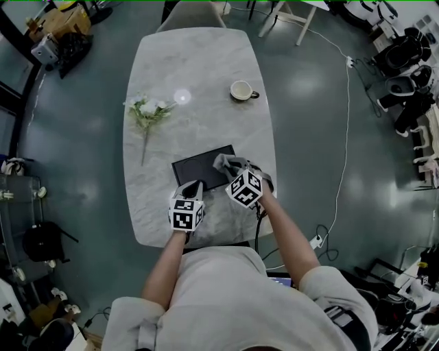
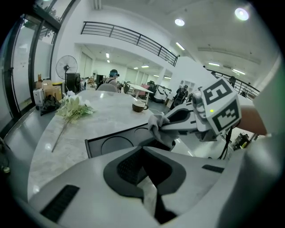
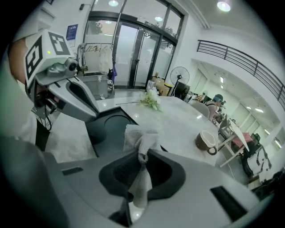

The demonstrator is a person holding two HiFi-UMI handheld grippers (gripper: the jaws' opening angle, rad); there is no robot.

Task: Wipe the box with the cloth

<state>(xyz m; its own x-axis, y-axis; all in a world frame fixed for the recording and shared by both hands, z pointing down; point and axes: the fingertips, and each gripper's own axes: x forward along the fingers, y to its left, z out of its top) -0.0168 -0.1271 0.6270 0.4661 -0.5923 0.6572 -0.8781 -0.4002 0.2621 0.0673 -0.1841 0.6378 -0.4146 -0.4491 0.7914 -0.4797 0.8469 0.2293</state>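
Observation:
A flat black box (image 1: 199,166) lies on the marble table (image 1: 199,62) near its front edge. My right gripper (image 1: 235,166) is shut on a grey cloth (image 1: 225,162), which rests on the box's right end. In the right gripper view the cloth (image 3: 139,138) bunches up out of the shut jaws over the box (image 3: 107,129). My left gripper (image 1: 193,185) sits at the box's near left edge with its jaws together. In the left gripper view the box (image 2: 116,142) lies just beyond the jaws, with the cloth (image 2: 156,122) to the right. What lies between the left jaws is hidden.
A cup (image 1: 241,90) stands at the table's far right. A bunch of white flowers (image 1: 147,113) lies at the far left. A chair (image 1: 192,14) stands at the far end. A white cable (image 1: 341,171) runs along the floor to the right.

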